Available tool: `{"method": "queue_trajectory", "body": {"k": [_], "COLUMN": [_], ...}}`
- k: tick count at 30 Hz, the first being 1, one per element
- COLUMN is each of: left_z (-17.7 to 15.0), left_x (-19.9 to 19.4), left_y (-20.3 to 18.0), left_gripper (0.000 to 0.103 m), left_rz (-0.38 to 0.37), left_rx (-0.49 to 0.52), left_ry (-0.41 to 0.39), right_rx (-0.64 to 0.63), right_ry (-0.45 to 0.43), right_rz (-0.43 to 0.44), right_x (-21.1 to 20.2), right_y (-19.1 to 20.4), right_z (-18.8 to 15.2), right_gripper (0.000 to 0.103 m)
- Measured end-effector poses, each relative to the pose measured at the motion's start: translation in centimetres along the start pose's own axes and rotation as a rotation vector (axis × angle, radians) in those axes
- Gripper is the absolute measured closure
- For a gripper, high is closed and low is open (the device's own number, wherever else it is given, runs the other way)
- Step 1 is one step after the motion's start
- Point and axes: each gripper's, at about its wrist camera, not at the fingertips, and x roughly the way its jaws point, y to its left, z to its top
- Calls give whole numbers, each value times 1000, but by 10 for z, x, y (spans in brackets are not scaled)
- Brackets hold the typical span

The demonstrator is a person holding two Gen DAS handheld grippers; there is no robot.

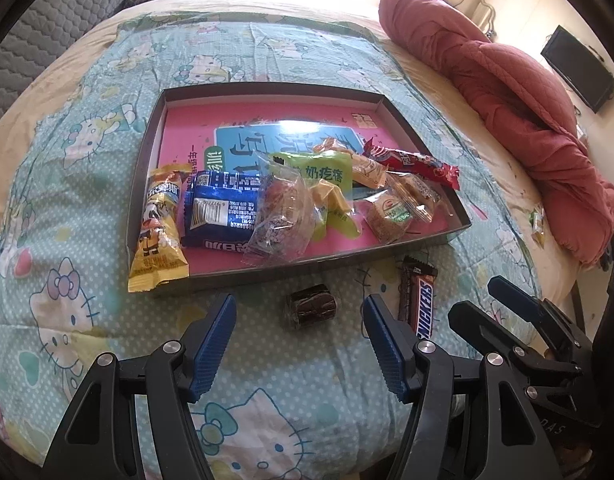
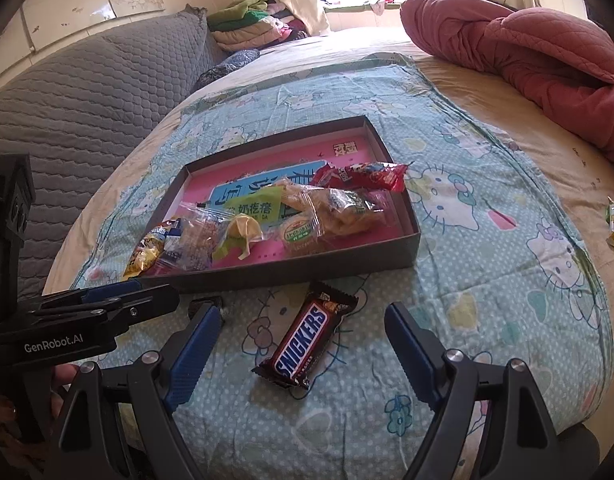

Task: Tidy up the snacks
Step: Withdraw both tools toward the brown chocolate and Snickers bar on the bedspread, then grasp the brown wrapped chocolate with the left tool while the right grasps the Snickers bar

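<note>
The right gripper [image 2: 303, 356], jaws agape around the Snickers bar [image 2: 305, 342], risks colliding with the equally open left gripper [image 1: 299, 344] at nine o'clock.

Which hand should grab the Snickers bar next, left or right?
Right. The Snickers bar lies between the right gripper's open fingers; the left gripper is lined up on the small dark candy.

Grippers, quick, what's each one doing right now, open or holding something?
Left gripper: open, empty, above the dark wrapped candy.
Right gripper: open, empty, above the Snickers bar.
</note>
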Motion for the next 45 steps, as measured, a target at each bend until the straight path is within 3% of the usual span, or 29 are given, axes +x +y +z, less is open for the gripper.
{"method": "queue_trajectory", "body": {"k": [13, 17, 20, 24, 29, 37, 45], "left_z": [-7, -8, -9, -8, -6, -7, -11], "left_x": [26, 34, 40, 46, 51, 61, 53], "left_y": [5, 6, 6, 3, 1, -15, -18], "left_gripper": [35, 35, 35, 35, 36, 62, 63], "left_rz": [-31, -38, -52, -56, -60, -20, -37], "left_rx": [-34, -41, -46, -44, -46, 12, 30], "left_ry": [58, 72, 79, 71, 66, 77, 70], "right_rx": [-16, -43, -60, -70, -63, -17, -5], "right_ry": [90, 110, 133, 146, 141, 126, 103], "right_rz": [-49, -56, -62, -64, -50, -36, -21], "right_x": [30, 39, 47, 53, 52, 45, 34], "right_y": [1, 6, 9, 9, 7, -2, -4], "right_z": [-9, -11, -13, -15, -16, -13, -11], "right_gripper": [21, 39, 45, 59, 65, 72, 72]}}
